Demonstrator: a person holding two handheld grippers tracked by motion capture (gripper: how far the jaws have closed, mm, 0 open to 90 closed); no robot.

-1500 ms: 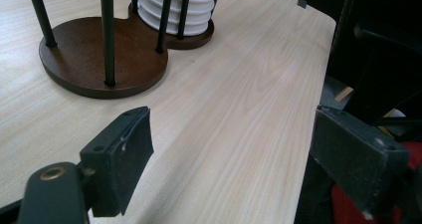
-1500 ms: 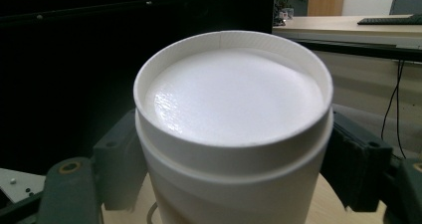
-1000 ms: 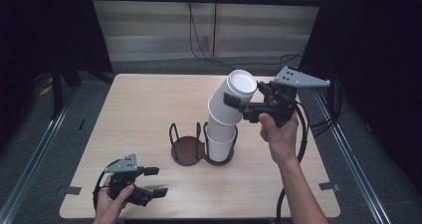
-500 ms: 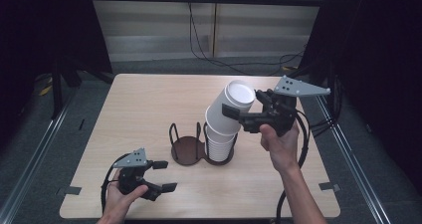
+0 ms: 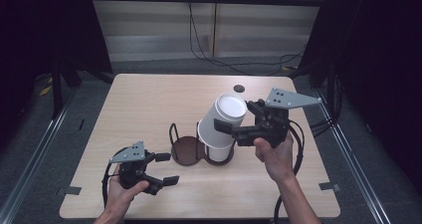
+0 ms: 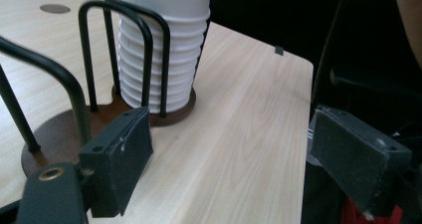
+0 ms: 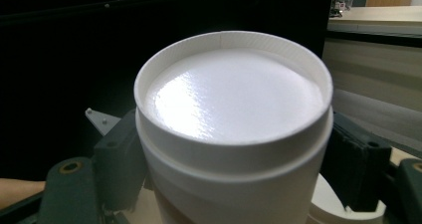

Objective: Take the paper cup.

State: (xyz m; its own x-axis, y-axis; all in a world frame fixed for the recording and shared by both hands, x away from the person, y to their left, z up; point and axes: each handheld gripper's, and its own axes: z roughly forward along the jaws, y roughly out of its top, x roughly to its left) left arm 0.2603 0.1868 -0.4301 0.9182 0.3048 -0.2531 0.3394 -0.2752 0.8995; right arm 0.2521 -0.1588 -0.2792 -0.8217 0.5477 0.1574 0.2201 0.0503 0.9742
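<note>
A tilted white paper cup (image 5: pixel 230 107), bottom up, is clamped between the jaws of my right gripper (image 5: pixel 226 124), just above a stack of upturned white cups (image 5: pixel 219 147). The stack stands in the right slot of a dark wire cup holder (image 5: pixel 186 148). In the right gripper view the cup (image 7: pixel 234 99) fills the space between both pads of the right gripper (image 7: pixel 234 179). My left gripper (image 5: pixel 166 168) is low at the near left, open and holding nothing, pointing at the holder. In the left gripper view the stack (image 6: pixel 161 59) and the holder base (image 6: pixel 54 134) lie beyond the left gripper (image 6: pixel 239 154).
The wooden table (image 5: pixel 144 104) has a small dark round spot (image 5: pixel 239 88) near its far edge. The holder's left slot (image 5: pixel 183 149) holds no cups. Black cables trail from both grippers, and dark floor and rails surround the table.
My right gripper has brought the cup down and toward the left, closer over the stack. My left gripper has moved right toward the holder and risen a little.
</note>
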